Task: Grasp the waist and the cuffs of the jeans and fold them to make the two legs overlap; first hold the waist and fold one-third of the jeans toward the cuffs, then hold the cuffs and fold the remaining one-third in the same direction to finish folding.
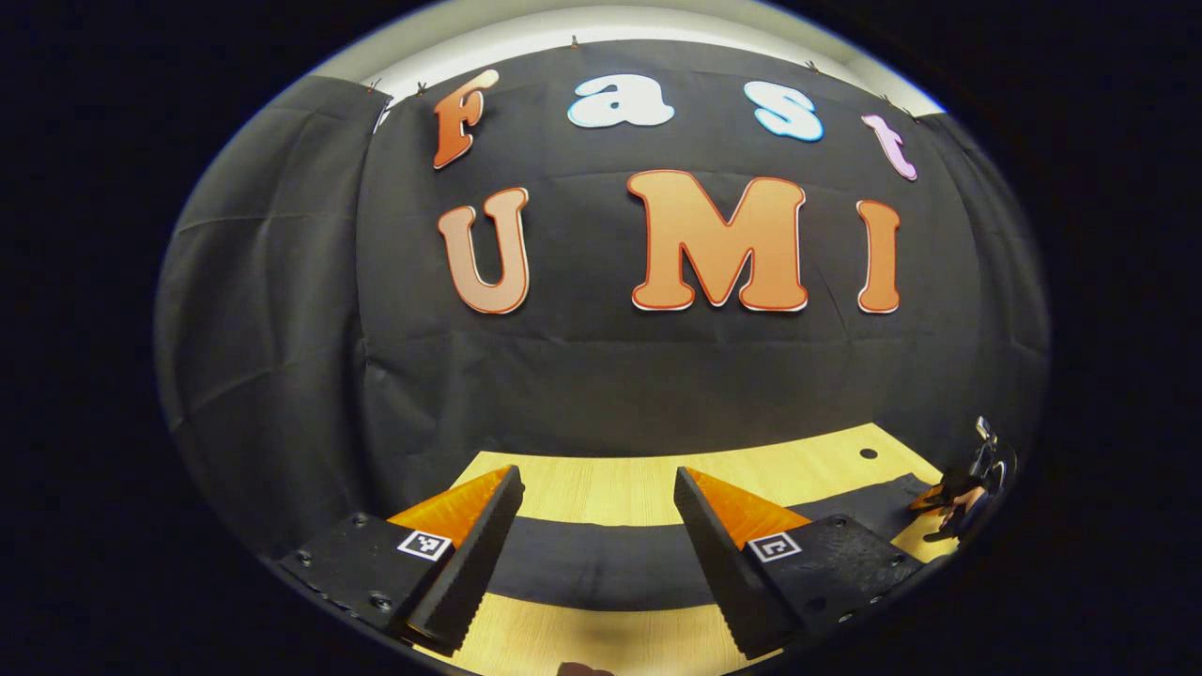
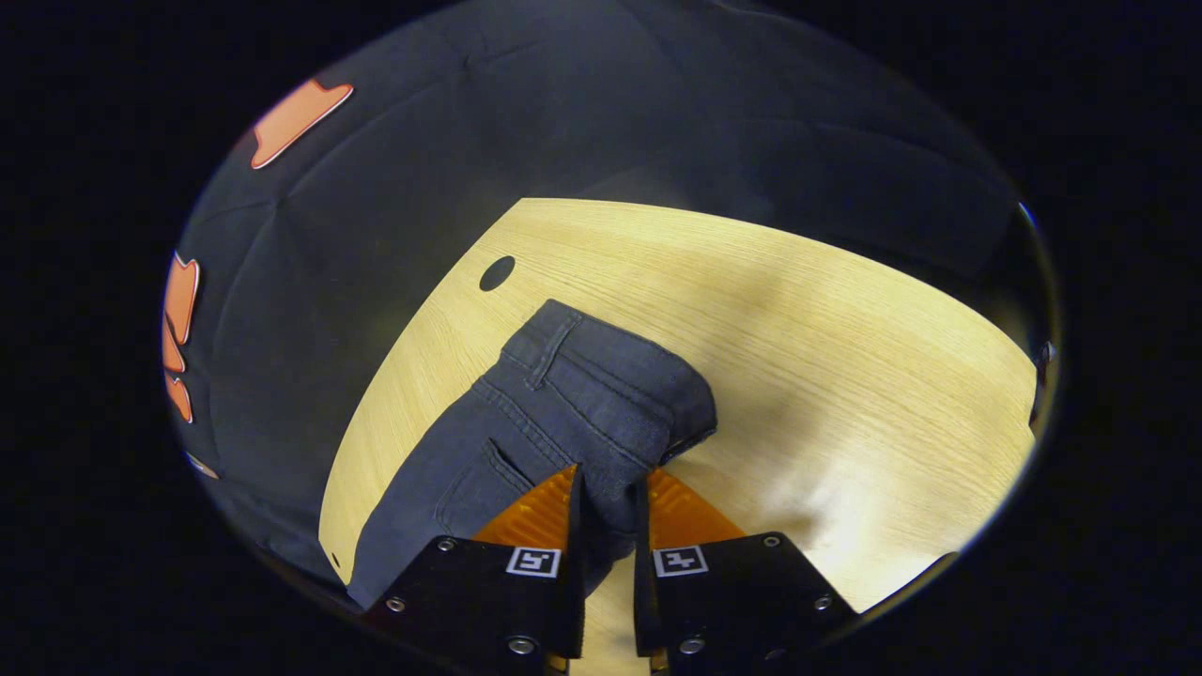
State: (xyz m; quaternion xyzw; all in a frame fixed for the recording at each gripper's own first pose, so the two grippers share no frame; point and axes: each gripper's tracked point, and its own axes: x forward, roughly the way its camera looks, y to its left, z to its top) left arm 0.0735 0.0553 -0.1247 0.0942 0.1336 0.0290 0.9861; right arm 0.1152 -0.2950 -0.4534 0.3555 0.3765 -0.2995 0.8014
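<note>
— So where are the jeans (image 2: 554,413)?
— Flat on the counter (image 2: 845,376), waist end near the round hole (image 2: 497,272) by the far edge.
— And the right tongs (image 2: 608,498)?
— Clenched on the waist fabric, both fingers pressing it.
— The left tongs (image 1: 597,526)?
— Released, fingers spread wide, above the dark strip of denim crossing the counter.

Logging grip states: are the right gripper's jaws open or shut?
Shut: the right gripper has its jaws pinching the waist edge of the jeans between them.
</note>
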